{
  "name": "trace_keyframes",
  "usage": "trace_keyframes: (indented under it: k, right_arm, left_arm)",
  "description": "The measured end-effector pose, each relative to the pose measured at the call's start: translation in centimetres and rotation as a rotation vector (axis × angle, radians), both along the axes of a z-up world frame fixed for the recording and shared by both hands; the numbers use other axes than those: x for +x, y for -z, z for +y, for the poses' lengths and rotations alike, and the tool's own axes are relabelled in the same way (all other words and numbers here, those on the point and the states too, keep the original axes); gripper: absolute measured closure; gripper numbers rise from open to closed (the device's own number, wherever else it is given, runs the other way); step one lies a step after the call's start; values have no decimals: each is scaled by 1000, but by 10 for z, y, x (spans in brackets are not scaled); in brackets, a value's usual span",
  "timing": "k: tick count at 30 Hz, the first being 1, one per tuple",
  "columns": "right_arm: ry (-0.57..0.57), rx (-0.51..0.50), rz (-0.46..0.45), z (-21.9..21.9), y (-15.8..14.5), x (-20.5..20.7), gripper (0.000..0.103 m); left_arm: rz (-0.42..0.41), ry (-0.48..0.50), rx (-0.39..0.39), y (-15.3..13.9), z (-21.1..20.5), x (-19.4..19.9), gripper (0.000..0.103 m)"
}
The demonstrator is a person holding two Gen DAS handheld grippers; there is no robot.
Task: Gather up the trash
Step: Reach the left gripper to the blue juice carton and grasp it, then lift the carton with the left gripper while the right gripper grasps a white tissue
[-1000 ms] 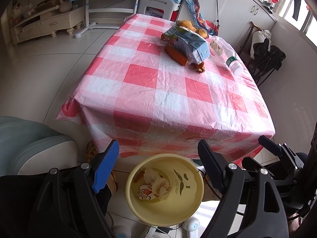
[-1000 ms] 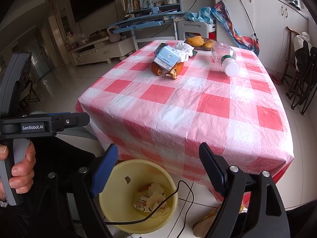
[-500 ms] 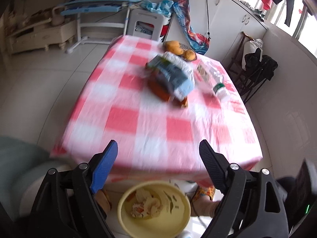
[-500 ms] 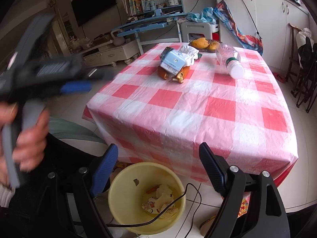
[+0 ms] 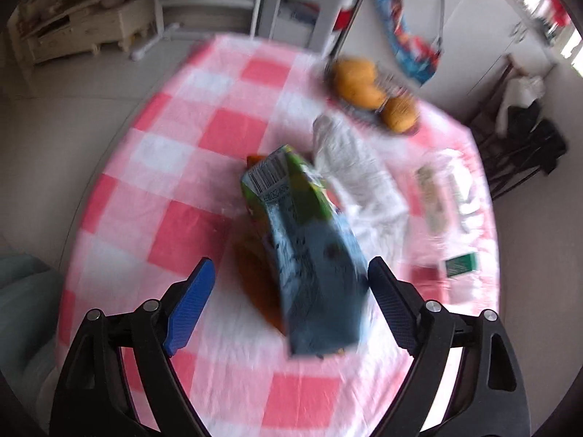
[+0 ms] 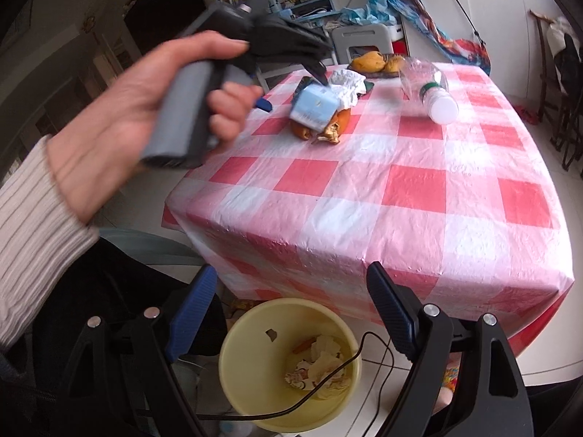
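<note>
Now the left tongs (image 5: 288, 293) hang over the checked surface (image 5: 182, 196), jaws wide apart and just opening a touch further, with the blue-and-green carton (image 5: 309, 262) lying between them, untouched by either pad as far as the blurred view lets me say. That carton rests on top of an orange peel (image 5: 255, 276), and a crumpled white tissue (image 5: 357, 174) sits just beyond it. Further back there's a dish of yellow fruit (image 5: 368, 91), and a clear plastic bottle (image 5: 448, 204) lies on its side toward the right edge.

Over on the right wrist view, the person's left hand (image 6: 145, 105) grips the grey handle of the tongs, a ribbed white sleeve (image 6: 32, 236) at the wrist, the black fingers reaching down at the carton in the middle of the cloth. The right tongs (image 6: 291, 306) hover low off the near corner of the surface, jaws spread wide with nothing in them. Right below sits the yellow bin (image 6: 237, 357) on the floor, crumpled paper scraps (image 6: 320, 367) already in the bottom, and a thin black cable (image 6: 379, 346) draped across its rim.
</note>
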State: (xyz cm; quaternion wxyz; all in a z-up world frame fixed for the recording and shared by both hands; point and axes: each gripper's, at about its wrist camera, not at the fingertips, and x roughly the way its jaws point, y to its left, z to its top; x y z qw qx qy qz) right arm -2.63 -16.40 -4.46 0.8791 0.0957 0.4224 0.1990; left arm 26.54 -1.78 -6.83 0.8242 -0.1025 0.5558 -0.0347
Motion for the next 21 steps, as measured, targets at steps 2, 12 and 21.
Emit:
trace_keyframes:
  k: [2, 12, 21]
  right_arm:
    - [3, 11, 9, -2, 1, 1, 22]
    - [-3, 33, 11, -1, -2, 2, 22]
    - [-15, -14, 0, 8, -2, -2, 22]
  left_arm:
    - [24, 5, 6, 11, -2, 8, 25]
    - [-161, 53, -145, -17, 34, -37, 53]
    - [-55, 64, -93, 11, 94, -91, 47]
